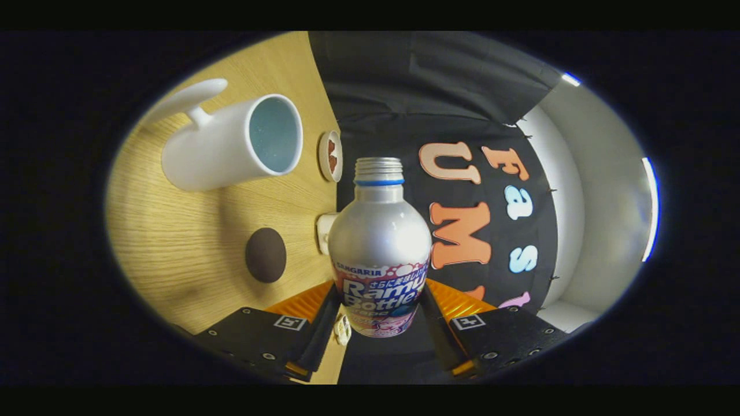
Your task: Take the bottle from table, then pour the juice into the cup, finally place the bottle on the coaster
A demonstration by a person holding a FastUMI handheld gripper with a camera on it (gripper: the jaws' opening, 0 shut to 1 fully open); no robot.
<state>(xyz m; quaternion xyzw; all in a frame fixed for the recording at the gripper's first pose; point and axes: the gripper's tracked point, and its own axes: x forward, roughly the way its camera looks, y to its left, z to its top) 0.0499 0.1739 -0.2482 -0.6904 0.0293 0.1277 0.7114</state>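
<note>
- Gripper view: your jaws are clamped on the lower labelled body of the bottle [380,248], one finger pressing each side, the gripper [378,315] rolled sideways.
- The bottle's neck is uncapped; it looks like smooth, slippery metal, so grip the wide body.
- Beyond the jaws, the cup [231,144] stands on the tabletop [173,254]; the dark coaster [265,255] lies nearer.

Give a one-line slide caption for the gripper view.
Hand-held gripper shut on capless bottle, tilted toward the white cup.
</note>
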